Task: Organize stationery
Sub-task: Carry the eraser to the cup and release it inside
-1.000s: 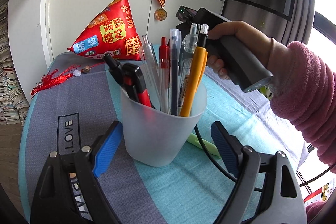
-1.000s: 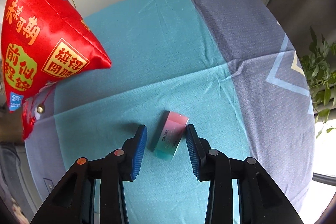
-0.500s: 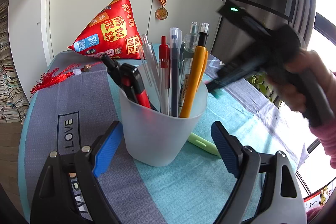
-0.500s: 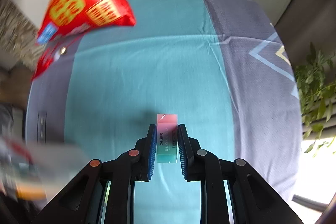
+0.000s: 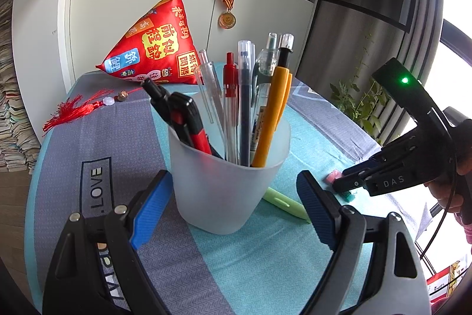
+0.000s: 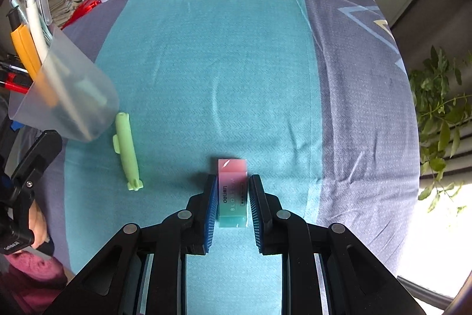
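The right claw point(image 6: 231, 204) pinched the eraser point(image 6: 232, 191) between its two blue pads, pressing on its long sides; the jaws had just been closing around it. The eraser's pink end stuck out ahead of the fingertips and its teal end sat back between the jaws. That sideways grip across the narrow width looked chosen so the block could not twist, and I judged it was bound for the frosted cup point(image 5: 227, 176). On its wrapper, "deli" and the fainter letters "BLO" could be read; the rest was too small to make out.

The left claw point(image 5: 233, 197) stood spread, one pad on each side of the cup and neither touching it, likely ready to steady it against tipping. The cup held upright pens point(image 5: 244, 102), which leaned against its rim. Just right of the cup, ahead of the left claw's right finger, a green pen cap point(image 5: 284, 201) lay on the worktop point(image 5: 259, 256), not yet put away.

The cloth to the left claw's left read "LOVE". The right claw's body read "DAS". Beyond the cup a red pouch point(image 5: 153, 49) bore Chinese characters.
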`<state>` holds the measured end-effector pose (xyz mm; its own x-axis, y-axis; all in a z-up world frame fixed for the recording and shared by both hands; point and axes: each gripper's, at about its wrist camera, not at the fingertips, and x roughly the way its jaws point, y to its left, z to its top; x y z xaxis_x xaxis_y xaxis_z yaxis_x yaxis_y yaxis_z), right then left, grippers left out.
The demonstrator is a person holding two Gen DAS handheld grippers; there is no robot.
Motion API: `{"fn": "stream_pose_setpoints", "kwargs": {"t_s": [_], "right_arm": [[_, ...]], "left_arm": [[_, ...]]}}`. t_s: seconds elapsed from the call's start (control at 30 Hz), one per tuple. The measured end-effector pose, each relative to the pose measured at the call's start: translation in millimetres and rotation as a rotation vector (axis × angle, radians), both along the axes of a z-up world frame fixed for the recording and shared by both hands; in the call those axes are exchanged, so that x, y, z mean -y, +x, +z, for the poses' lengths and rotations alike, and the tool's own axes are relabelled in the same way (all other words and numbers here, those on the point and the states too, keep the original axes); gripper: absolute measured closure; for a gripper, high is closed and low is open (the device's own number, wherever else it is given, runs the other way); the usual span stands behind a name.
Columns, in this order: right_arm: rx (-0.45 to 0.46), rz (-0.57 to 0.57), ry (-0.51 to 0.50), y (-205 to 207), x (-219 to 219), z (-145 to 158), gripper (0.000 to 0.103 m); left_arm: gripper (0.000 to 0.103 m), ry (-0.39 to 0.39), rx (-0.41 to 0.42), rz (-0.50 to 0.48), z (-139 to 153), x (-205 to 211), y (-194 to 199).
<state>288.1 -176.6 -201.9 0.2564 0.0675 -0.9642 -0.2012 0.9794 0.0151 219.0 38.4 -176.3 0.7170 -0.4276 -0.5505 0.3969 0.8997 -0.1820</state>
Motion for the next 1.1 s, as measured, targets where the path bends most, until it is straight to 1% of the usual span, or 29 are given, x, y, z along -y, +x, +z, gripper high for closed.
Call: {"fn": "stream_pose_setpoints", "kwargs": {"t_s": [0.07, 0.17, 0.2, 0.3, 0.47, 0.6, 0.67, 0.77, 0.83, 0.87, 0.93, 1.1], "right_arm": [[-0.007, 0.008, -0.008, 1.2, -0.4, -0.9, 0.08], [-0.014, 0.017, -0.02, -4.1, -5.2, -2.1, 0.08], [-0.013, 0.018, -0.021, -4.3, -5.3, -2.5, 0.08], [-0.014, 0.017, -0.02, 0.5, -11.6, -3.1, 0.08], [-0.014, -0.002, -0.018, 7.6, -12.2, -3.4, 0.08], [-0.011, 0.003, -0.026, 6.1, -12.1, -2.5, 0.08], [-0.011, 0.003, -0.027, 5.5, -13.8, -3.6, 0.08], [-0.006, 0.0, -0.023, 4.3, -13.5, -2.6, 0.08], [-0.004, -0.001, -0.025, 3.1, -13.1, -2.2, 0.08], [-0.003, -0.002, -0.029, 2.3, -12.5, -2.8, 0.08], [-0.009, -0.004, -0.039, 2.1, -13.1, -1.7, 0.08], [-0.014, -0.006, -0.055, 4.9, -16.8, 0.5, 0.08]], "left_arm": [[0.017, -0.002, 0.017, -0.001, 1.4, 0.3, -3.4], [0.014, -0.001, 0.039, -0.005, 4.0, 1.1, -6.9], [0.012, 0.001, 0.041, -0.002, 4.1, 1.3, -7.1], [0.012, 0.001, 0.032, 0.014, 3.8, -0.2, -4.1], [0.012, 0.0, -0.002, 0.083, 1.1, -6.8, 4.3], [0.012, -0.009, -0.06, 0.09, -1.5, -8.8, 13.1], [0.012, -0.003, -0.074, 0.089, -1.9, -7.5, 14.1], [0.016, 0.025, -0.054, 0.079, -0.4, -3.0, 13.6], [0.027, 0.035, -0.042, 0.052, -1.9, 0.6, 13.3], [0.029, 0.036, -0.04, 0.04, -3.5, 2.3, 13.2], [0.029, 0.048, -0.035, 0.042, -3.9, 3.4, 12.9], [0.029, 0.025, -0.043, 0.04, -4.4, -0.2, 14.8]]}}
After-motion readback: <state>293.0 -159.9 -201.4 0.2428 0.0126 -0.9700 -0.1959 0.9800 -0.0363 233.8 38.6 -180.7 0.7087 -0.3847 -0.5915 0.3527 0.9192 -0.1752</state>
